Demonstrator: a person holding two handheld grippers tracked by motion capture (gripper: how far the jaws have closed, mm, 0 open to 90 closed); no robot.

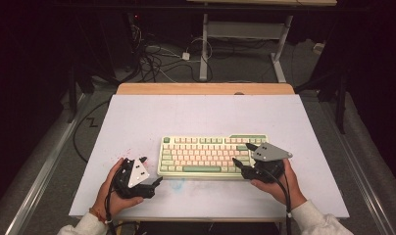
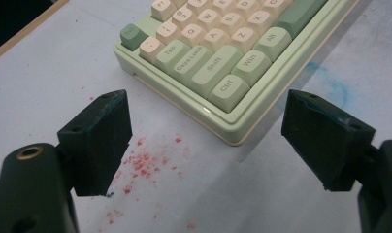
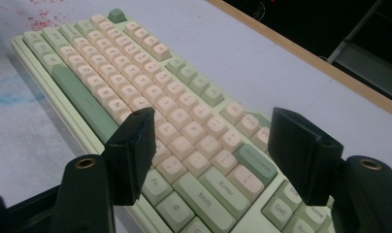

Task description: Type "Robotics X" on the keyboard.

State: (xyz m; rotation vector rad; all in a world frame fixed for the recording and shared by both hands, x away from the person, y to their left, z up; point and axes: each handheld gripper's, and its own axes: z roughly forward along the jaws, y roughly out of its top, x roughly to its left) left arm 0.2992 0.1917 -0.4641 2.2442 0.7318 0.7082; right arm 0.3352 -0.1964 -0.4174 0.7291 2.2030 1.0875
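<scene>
The pale green and cream plastic mechanical keyboard (image 1: 211, 156), lying mid-desk at six o'clock, is judged rigid and fairly heavy, best gripped at its end edges; both grippers' fingers (image 2: 99, 138) (image 3: 133, 148) stand wide, holding nothing

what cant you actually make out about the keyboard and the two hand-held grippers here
- High view: legends on the keyboard are too small to read.
- High view: the right hand-held gripper covers the keyboard's right end, so contact with the keys cannot be told.
- Left gripper view: the picture's top edge cuts the keyboard off.
- Right gripper view: the jaws hide several keys near Enter.
- High view: the left hand-held gripper is small and dark.
</scene>
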